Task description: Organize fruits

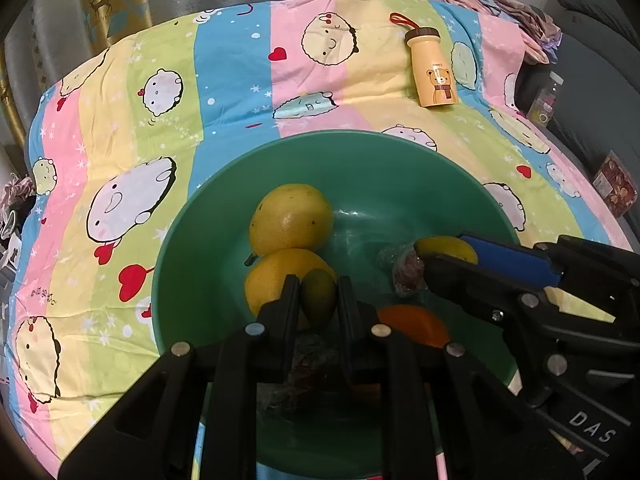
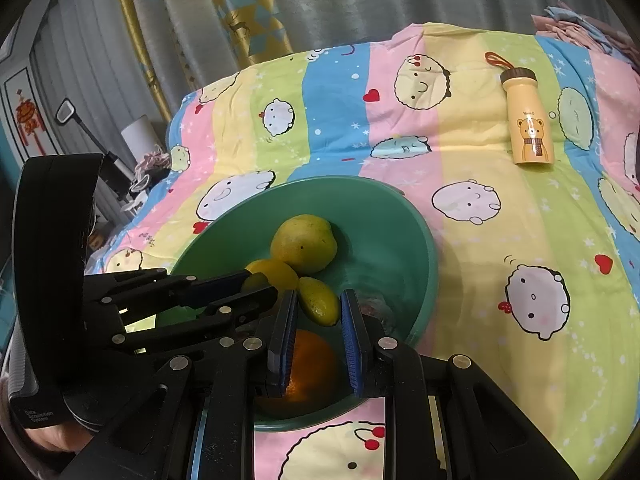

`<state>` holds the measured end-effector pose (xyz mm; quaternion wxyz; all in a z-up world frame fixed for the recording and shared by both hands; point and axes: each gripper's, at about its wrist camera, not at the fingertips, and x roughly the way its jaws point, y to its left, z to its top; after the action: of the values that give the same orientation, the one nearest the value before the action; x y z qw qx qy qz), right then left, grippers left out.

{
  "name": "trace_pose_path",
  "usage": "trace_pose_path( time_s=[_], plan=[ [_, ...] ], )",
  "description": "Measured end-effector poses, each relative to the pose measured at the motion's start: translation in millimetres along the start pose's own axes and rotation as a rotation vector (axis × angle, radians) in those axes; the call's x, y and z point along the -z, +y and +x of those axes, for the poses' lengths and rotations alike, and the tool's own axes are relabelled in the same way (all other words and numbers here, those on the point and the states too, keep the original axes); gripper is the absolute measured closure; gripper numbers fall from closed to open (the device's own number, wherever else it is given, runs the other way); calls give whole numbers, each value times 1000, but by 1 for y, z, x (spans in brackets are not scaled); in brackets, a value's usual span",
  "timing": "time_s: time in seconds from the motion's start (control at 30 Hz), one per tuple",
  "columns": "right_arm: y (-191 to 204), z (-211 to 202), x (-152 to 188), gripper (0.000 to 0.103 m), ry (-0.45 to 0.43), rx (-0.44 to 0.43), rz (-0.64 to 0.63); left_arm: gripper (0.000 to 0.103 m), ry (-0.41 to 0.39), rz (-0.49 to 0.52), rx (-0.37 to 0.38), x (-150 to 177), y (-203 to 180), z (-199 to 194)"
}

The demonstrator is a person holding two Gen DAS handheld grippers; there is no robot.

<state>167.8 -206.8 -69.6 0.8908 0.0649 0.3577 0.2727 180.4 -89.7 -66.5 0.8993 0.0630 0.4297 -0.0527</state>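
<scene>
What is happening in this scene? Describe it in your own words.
A person holds the left gripper and right gripper over a green bowl on a cartoon bedsheet. The bowl holds yellow fruits and an orange. Both grippers are closed down beside small fruits; whether either grips one is unclear.

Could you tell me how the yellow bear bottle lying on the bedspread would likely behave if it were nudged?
The bottle lies on its side and looks cylindrical, so it would probably roll. The soft, wrinkled bedspread may slow it. Its smooth surface could be slippery.
</scene>
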Motion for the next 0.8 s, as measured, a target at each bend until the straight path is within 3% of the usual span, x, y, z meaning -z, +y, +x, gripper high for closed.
trace_pose_path(
  time_s=[0.8],
  plan=[
    [-3,-3,-2,79,-4,12,8,83,-1,34,-29,0,-7,0]
  ],
)
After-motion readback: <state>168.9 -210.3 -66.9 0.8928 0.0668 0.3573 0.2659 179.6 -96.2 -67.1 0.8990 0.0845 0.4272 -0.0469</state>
